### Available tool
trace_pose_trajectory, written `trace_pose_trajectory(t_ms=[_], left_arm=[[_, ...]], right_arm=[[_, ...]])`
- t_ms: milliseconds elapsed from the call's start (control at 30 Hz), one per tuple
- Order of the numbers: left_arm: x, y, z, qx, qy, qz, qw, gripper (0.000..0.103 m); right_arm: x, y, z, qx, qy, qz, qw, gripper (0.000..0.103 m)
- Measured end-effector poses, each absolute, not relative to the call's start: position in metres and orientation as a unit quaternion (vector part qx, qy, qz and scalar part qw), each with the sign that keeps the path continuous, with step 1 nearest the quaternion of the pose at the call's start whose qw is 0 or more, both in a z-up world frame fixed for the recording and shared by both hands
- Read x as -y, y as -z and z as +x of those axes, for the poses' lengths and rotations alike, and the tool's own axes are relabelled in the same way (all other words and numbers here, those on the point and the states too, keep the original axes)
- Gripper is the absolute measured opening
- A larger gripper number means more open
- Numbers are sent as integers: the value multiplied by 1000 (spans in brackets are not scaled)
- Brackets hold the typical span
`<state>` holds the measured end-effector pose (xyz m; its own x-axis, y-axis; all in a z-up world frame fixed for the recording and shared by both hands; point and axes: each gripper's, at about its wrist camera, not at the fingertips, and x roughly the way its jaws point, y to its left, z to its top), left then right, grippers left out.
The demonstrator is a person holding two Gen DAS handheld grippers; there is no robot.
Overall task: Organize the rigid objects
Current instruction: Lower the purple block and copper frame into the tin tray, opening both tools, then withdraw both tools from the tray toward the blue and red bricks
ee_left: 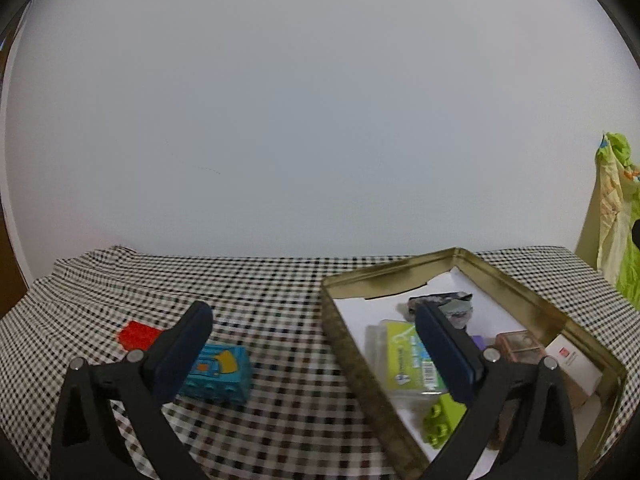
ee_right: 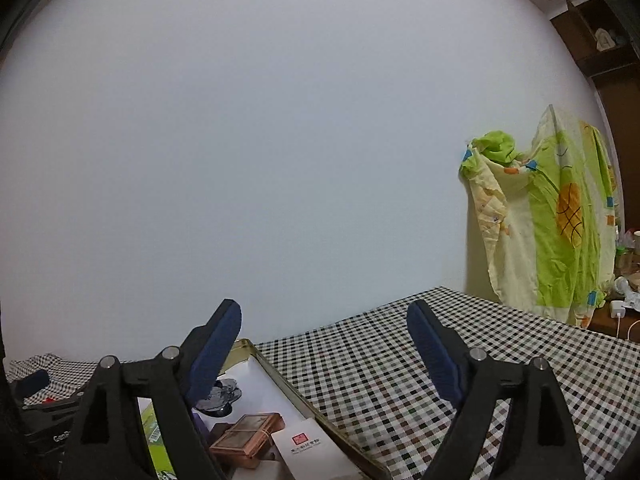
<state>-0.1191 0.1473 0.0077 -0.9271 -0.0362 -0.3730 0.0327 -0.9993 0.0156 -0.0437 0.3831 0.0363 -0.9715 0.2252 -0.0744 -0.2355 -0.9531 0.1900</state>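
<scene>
a: left gripper [ee_left: 314,330] spread wide, nothing between the pads. one finger [ee_left: 188,340] over the checked cloth [ee_left: 280,288], the other over the gold tin [ee_left: 400,276].

b: right gripper [ee_right: 324,334] also released, empty, raised above the tin's [ee_right: 280,374] near corner.

a: outside the tin: blue toy block [ee_left: 222,372] just beside the left finger, red brick [ee_left: 136,336] behind it, both on the cloth.

b: inside the tin: green packet [ee_left: 408,356], lime brick [ee_left: 442,420], copper-brown box [ee_right: 248,436], white card box [ee_right: 308,450], a grey crumpled thing [ee_left: 452,304] at the back.

a: green patterned fabric [ee_right: 548,220] hangs past the table, right side.
</scene>
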Motion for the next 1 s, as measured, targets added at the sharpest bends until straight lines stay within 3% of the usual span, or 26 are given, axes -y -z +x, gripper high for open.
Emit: trace_pose_trajectory(t_ms=[1000], left_arm=[[-68, -6, -94, -21, 978, 205, 16, 102]], right_arm=[[-268, -34, -16, -71, -992, -18, 102, 87]])
